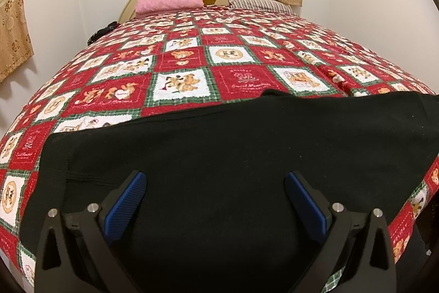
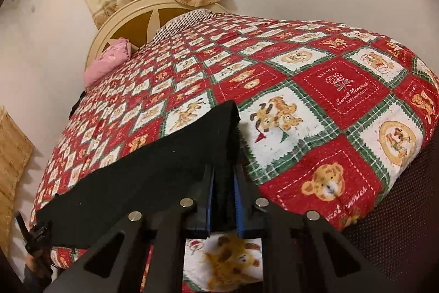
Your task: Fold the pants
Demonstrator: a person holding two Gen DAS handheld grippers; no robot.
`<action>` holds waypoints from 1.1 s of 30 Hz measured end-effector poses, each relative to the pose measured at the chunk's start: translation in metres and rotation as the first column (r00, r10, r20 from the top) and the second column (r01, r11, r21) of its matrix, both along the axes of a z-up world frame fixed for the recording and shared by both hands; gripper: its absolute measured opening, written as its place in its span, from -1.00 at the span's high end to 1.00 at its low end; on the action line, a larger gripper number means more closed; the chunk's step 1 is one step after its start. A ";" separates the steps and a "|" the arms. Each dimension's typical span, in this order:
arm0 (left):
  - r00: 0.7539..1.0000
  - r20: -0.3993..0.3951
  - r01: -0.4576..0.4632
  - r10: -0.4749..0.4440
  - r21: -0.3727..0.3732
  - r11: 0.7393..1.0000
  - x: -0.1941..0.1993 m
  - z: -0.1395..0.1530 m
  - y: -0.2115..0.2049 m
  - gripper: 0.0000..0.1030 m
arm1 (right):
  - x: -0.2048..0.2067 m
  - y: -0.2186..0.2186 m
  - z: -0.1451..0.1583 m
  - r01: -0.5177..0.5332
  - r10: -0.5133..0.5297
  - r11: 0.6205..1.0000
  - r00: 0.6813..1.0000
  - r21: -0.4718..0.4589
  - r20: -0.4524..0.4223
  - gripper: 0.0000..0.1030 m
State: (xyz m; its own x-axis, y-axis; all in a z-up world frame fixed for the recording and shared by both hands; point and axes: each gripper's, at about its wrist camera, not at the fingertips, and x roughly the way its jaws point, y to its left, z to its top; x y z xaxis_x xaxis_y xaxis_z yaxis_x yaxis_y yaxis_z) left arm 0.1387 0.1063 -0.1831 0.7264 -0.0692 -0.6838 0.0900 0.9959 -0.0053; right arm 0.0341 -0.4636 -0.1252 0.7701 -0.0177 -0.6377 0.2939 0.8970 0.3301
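Here | black pants point(image 1: 219, 144) flat on bear quilt point(image 1: 181, 59) | right claw point(image 2: 223, 183) pinching edge

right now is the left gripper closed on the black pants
No: in the left wrist view the left gripper stands wide open above the black pants, its blue pads well apart.

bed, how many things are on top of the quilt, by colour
black: 1, the pants, spread near the front edge
pink: 1, a folded cloth by the headboard
striped: 1, a pillow by the headboard
total: 3, all lying on the quilt; a dark item at the far left edge is too unclear to count
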 end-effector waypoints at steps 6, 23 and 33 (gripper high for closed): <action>1.000 0.003 0.003 -0.003 -0.006 1.000 -0.001 -0.001 0.000 -1.00 | -0.004 0.020 0.023 -0.002 0.003 1.000 0.999 -0.028 0.052 0.76; 1.000 0.028 0.013 -0.012 -0.032 0.999 -0.004 0.002 0.003 -1.00 | 0.032 0.202 0.083 -0.361 0.382 0.919 0.914 -0.157 0.136 0.77; 0.995 0.085 0.049 -0.041 -0.088 0.995 -0.026 0.013 0.006 -1.00 | 0.077 0.309 0.034 -0.571 0.584 0.802 0.811 -0.176 0.031 0.77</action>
State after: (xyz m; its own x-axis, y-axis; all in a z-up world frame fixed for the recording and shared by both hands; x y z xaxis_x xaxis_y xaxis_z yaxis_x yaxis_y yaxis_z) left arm 0.1128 0.1121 -0.1701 0.7754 -0.1614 -0.6105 0.1385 0.9867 -0.0850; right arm 0.1109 -0.1542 -0.0913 0.7161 0.3560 -0.6004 -0.3163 0.9323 0.1756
